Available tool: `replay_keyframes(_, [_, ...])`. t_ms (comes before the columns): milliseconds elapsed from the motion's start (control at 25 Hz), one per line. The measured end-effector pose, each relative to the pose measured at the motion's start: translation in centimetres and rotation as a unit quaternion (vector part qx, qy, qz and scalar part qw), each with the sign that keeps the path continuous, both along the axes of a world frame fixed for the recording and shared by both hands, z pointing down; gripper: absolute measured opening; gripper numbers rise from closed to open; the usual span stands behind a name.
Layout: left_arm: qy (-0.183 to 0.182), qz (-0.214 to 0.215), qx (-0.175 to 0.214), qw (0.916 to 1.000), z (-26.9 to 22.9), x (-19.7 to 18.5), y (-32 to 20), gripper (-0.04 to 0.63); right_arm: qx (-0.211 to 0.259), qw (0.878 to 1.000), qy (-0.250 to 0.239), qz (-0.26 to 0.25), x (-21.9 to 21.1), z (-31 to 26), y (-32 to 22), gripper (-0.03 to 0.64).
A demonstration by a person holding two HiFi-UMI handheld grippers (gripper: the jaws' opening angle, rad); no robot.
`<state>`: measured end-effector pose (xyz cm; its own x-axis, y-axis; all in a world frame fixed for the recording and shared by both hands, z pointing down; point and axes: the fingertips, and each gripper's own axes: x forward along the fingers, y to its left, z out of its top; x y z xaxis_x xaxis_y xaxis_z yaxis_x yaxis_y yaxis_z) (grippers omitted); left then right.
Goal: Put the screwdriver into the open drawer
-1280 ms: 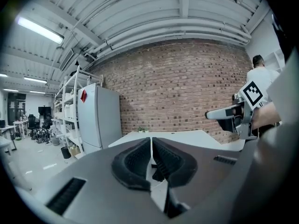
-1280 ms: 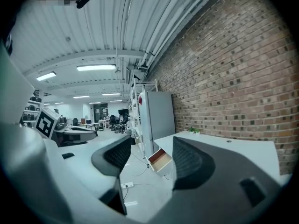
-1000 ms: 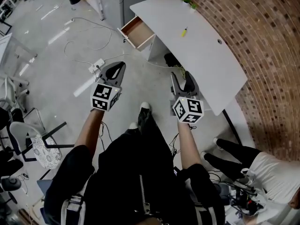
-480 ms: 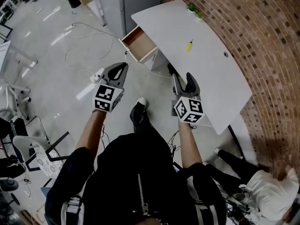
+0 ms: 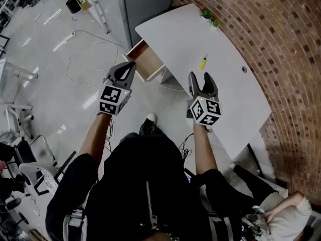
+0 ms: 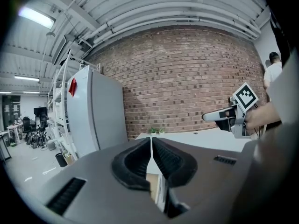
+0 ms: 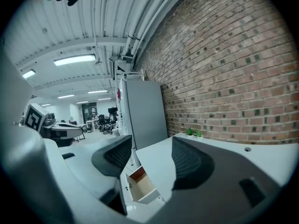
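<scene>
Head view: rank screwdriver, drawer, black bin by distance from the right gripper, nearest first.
1. Screwdriver: on the desk, just ahead of the right gripper.
2. Drawer: open, off to the left at the desk's edge.
3. Bin: far off, upper left.

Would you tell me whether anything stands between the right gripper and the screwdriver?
Nothing visible does. Only bare desk lies between the open right gripper and the screwdriver, and the desk from there to the drawer is bare too.
</scene>
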<state>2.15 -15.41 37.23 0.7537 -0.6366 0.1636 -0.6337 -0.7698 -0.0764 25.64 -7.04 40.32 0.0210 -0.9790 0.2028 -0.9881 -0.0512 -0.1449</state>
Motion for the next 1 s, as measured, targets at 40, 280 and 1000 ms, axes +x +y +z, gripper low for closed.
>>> replay_keyframes(40, [-0.003,0.000,-0.002,1.0000,0.2,0.1,-0.7,0.032,-0.001,1.000,-0.001,0.003,0.4,0.1,-0.7,0.267])
replay_keyframes(280, [-0.020,0.018,-0.007,0.9996,0.7,3.6,-3.6,0.032,-0.015,0.999,-0.002,0.034,4.6,1.5,-2.2,0.267])
replay_keyframes(1000, [-0.029,0.051,-0.042,0.9974,5.0,7.7,-8.1,0.032,-0.129,0.989,-0.007,0.066,11.3,12.8,-6.6,0.255])
